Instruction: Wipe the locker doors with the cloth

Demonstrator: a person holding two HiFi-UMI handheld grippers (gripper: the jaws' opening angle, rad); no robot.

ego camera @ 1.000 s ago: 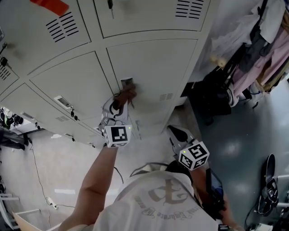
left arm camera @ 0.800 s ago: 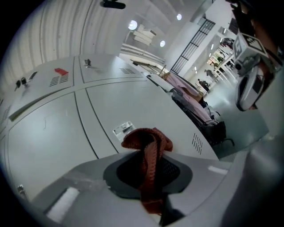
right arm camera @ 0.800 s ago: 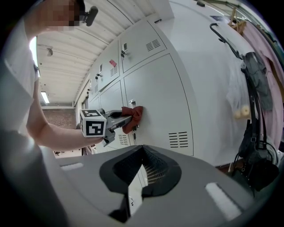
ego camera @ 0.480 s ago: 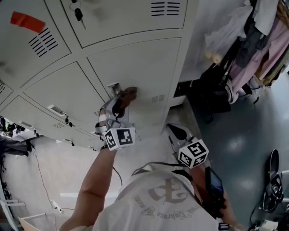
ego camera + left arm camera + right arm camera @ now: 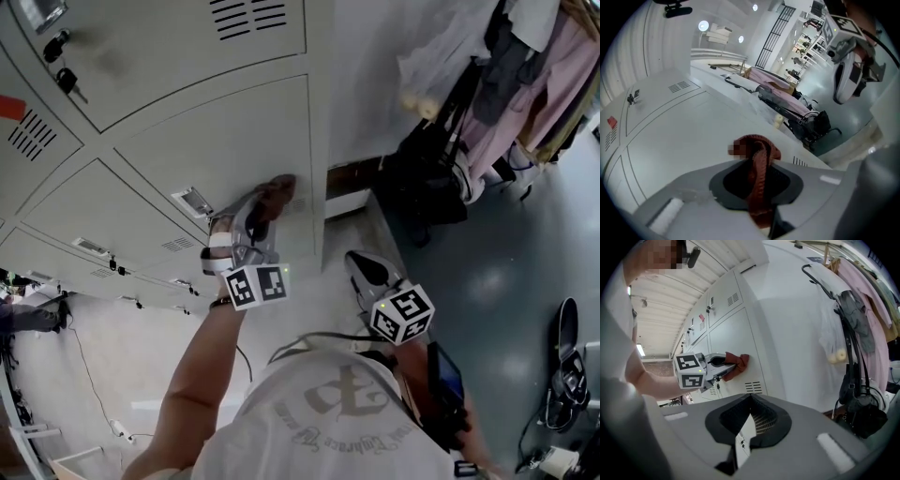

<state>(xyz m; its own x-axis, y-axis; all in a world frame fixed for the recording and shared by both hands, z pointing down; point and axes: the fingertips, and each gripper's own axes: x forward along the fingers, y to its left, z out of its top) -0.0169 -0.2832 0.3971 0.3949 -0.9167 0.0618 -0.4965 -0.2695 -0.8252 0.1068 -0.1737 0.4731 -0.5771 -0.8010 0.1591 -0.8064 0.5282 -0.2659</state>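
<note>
The pale grey locker door [image 5: 225, 141] fills the upper left of the head view. My left gripper [image 5: 267, 202] is shut on a red-brown cloth [image 5: 278, 190] and holds it against the door's lower right part, close to the locker's right edge. In the left gripper view the cloth [image 5: 757, 150] bunches between the jaws of the left gripper [image 5: 757, 187], flat on the door [image 5: 670, 136]. My right gripper [image 5: 359, 265] hangs lower, off the lockers, holding nothing. Its own view has its jaws [image 5: 743, 432] nearly together, and further off the left gripper [image 5: 724, 364] with the cloth [image 5: 739, 363].
Clothes [image 5: 525, 84] hang on a rack at the right, with a dark bag [image 5: 431, 187] below them on the grey floor. Keys [image 5: 66, 80] dangle from an upper locker. More locker doors run to the left, and a cable [image 5: 84, 375] lies on the floor there.
The left gripper has slid the cloth rightward across the lower door, from beside the handle to near the locker's right edge. The right gripper has stayed low.
</note>
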